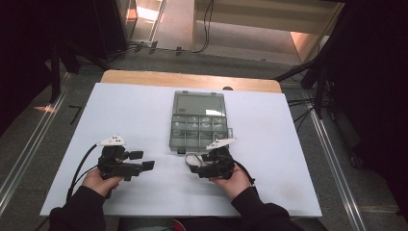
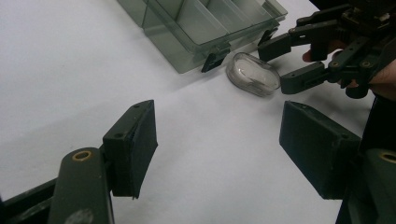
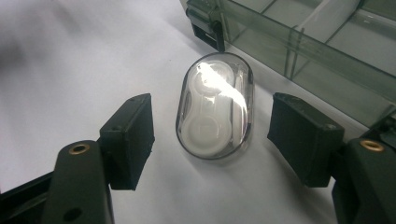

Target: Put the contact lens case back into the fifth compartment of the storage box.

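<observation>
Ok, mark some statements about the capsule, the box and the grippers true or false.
1. The capsule lies on the table beside the box. True.
2. The right gripper is clamped on the capsule. False: its jaws stand open either side of it, not touching.
3. The left gripper holds the box lid. False: it is open and holds nothing.
4. The box lid is open. True.
5. The capsule sits in a box compartment. False: it lies outside, near a latch.

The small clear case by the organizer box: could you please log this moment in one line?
right gripper: open, astride clear case | left gripper: open, empty | organizer box: lid open
</observation>
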A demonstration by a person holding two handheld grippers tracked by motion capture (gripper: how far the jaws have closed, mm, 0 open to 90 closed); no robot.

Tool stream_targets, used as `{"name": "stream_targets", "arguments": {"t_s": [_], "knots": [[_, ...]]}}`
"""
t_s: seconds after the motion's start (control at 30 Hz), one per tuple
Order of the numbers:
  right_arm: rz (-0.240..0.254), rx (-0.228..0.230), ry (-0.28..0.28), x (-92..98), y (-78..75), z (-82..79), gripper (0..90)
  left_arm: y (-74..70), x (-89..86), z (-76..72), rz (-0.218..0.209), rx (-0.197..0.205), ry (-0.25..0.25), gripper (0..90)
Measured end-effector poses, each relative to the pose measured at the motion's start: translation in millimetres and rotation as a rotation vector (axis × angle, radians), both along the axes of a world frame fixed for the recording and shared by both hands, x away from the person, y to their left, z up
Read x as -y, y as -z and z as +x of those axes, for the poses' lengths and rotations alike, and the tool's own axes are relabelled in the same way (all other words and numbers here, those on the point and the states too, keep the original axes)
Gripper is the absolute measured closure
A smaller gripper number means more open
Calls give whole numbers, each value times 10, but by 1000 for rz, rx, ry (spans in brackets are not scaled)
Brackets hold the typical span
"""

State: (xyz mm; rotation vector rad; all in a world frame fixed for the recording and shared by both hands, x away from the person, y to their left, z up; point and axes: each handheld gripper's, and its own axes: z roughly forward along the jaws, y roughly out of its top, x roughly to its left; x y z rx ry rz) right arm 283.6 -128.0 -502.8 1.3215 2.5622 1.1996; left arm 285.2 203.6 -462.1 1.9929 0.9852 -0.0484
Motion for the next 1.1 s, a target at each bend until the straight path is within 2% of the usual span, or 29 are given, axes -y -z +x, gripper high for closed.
{"name": "stream_targets", "arguments": {"t_s": [0.23, 0.47, 0.63, 0.87, 1.1], "knots": [[-29, -5, -3, -84, 49, 21, 295, -1, -3, 1, -2, 0, -1, 279], [-44, 21, 1, -150, 57, 29, 316, -4, -6, 3, -6, -3, -4, 279], [-69, 50, 9, -196, 65, 13, 373, -1, -5, 7, -7, -5, -1, 280], [-148, 116, 12, -253, 69, -41, 449, 1, 9, 8, -4, -5, 2, 279], [-135, 99, -1, -227, 58, -9, 461, -6, -3, 9, -10, -3, -1, 279]]}}
